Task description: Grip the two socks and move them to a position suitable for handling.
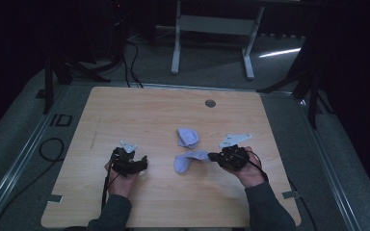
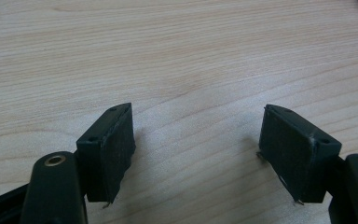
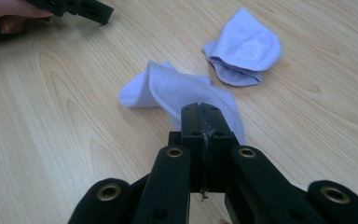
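Observation:
Two pale lilac socks lie on the wooden table [image 1: 125, 110]. One sock [image 1: 188, 137] [image 3: 244, 46] is folded and rests loose near the middle. The other sock [image 1: 185, 161] [image 3: 177, 91] lies crumpled closer to the person, and my right gripper [image 1: 211, 156] [image 3: 204, 112] is shut on its right edge, low over the table. To the left, my left gripper [image 1: 142, 163] [image 2: 198, 140] hovers open above bare wood with nothing between its pads. It is also in the right gripper view, at the top left [image 3: 88, 9].
A round grommet hole [image 1: 210, 103] sits near the table's far edge. Beyond the table stand a white desk frame [image 1: 212, 29] and dark tripod legs [image 1: 313, 91]. Cables [image 1: 50, 149] lie on the floor at the left.

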The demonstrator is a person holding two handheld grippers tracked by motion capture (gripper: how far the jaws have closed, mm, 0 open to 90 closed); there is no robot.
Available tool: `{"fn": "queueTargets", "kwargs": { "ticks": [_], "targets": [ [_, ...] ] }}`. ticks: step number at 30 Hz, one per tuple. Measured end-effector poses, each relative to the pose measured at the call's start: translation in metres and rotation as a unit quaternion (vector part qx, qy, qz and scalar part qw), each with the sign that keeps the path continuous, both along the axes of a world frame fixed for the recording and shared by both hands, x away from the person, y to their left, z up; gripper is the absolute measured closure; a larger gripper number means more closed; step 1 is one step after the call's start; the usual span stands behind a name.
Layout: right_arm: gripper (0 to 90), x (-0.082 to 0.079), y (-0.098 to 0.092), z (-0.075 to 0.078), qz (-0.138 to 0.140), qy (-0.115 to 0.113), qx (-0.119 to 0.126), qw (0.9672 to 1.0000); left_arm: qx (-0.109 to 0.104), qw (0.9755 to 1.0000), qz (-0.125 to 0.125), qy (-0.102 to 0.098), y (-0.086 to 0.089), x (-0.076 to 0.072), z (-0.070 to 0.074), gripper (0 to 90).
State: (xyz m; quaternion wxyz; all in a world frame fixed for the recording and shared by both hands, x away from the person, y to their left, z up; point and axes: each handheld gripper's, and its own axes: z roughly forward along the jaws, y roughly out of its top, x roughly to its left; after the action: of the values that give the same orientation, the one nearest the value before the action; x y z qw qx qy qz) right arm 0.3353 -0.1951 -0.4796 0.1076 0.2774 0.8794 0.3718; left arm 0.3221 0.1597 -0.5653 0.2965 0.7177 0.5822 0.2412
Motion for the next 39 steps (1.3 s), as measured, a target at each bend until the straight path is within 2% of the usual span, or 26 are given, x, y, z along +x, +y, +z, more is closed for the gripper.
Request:
{"fn": "queueTargets", "kwargs": {
  "ticks": [15,20,21,26,29,33,35,39],
  "targets": [
    [87.0,0.001,-0.012,0.0,-0.013,0.004,0.005,0.9999,0.0,1.0,0.0,0.0,0.0,0.0,0.0,26.3],
    [81.4,0.001,-0.005,-0.008,-0.012,0.017,0.004,0.9998,0.0,1.0,0.0,0.0,0.0,0.0,0.0,26.2],
    [76.8,0.001,0.001,-0.013,-0.012,0.025,0.003,0.9996,0.001,1.0,-0.001,0.0,0.0,0.0,0.0,26.2],
    [68.7,0.002,0.012,-0.027,-0.017,0.045,0.011,0.9988,0.001,1.0,-0.001,0.0,0.0,0.0,0.0,26.2],
    [62.0,0.006,0.019,-0.035,-0.036,0.052,0.014,0.9979,0.001,1.0,-0.001,0.0,0.0,0.0,0.0,26.2],
    [57.7,0.009,0.025,-0.04,-0.047,0.049,0.006,0.9977,0.001,1.0,-0.001,0.0,0.0,0.0,0.0,26.2],
    [55.6,0.013,0.031,-0.047,-0.056,0.048,-0.014,0.9972,0.001,1.0,-0.001,0.0,0.0,0.0,0.0,26.2],
    [53.5,0.015,0.036,-0.056,-0.055,0.047,-0.045,0.9964,0.001,1.0,-0.001,0.0,0.0,0.0,0.0,26.2]
  ]
}}
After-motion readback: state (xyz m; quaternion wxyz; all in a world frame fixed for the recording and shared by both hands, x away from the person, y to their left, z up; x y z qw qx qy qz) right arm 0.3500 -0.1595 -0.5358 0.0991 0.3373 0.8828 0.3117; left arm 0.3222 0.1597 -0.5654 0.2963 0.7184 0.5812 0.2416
